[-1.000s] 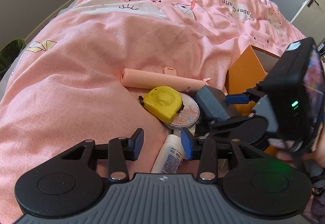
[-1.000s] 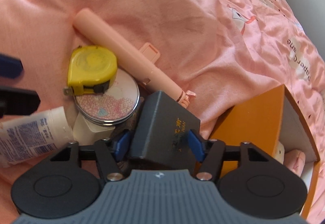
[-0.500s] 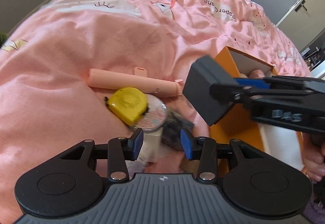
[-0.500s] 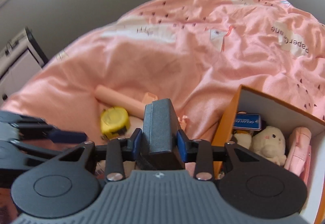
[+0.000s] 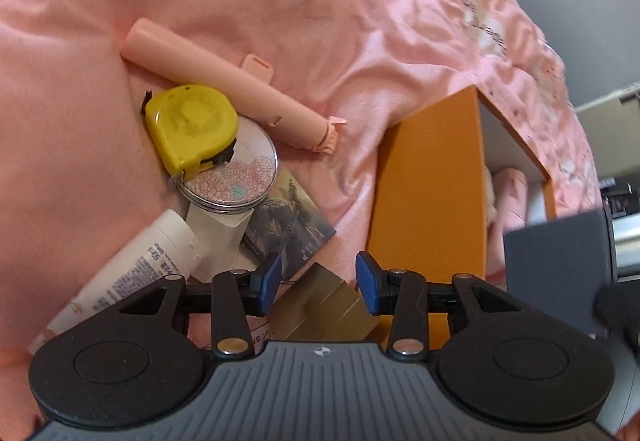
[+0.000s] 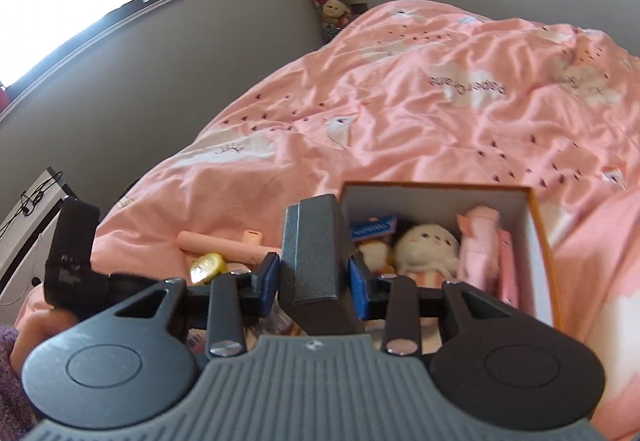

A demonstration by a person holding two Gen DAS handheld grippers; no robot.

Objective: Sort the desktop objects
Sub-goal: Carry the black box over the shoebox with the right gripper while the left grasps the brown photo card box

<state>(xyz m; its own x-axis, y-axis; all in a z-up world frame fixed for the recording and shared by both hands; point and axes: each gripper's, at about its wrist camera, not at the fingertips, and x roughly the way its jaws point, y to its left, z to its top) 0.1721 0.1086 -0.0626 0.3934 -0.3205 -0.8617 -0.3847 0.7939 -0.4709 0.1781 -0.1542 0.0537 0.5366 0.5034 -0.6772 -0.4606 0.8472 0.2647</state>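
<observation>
We see the right tongs (image 6: 313, 278) clenched on a dark grey case (image 6: 316, 253); the blue pads (image 6: 267, 279) press on its two sides and the case stands upright between them. Just beyond and to the right of these tongs is the orange box (image 6: 541, 225), open at the top. The case is over the left edge of the box and does not rest in it. Inside the box, right of the case, lie a white plush toy (image 6: 426, 245), a pink bundle (image 6: 480, 249) and a small blue packet (image 6: 373, 229).

The left tongs (image 5: 317, 283) are released and point down at the pile on the bed (image 5: 248, 5). Between the open pads we see only a gold wrapper (image 5: 320, 305), which neither pad touches. The left pad (image 5: 269, 279) is at the near corner of a picture card (image 5: 290, 223); we cannot tell if it touches it. Ahead and to the left of these tongs lie a round compact (image 5: 236, 173), and a yellow tape measure (image 5: 190, 129) rests partly on it. Beyond the tape lies a long pink tube (image 5: 228, 89). Left of the tongs is a white tube (image 5: 132, 273), and a white bottle (image 5: 218, 237) lies beside it, its end under the compact. To the right of the left tongs stands the orange box (image 5: 428, 201), close to them, and at the right edge the grey case (image 5: 556, 273) shows.

A hand (image 6: 44, 325) in a purple sleeve (image 6: 10, 373) holds the left tool, seen at the left of the right view.
</observation>
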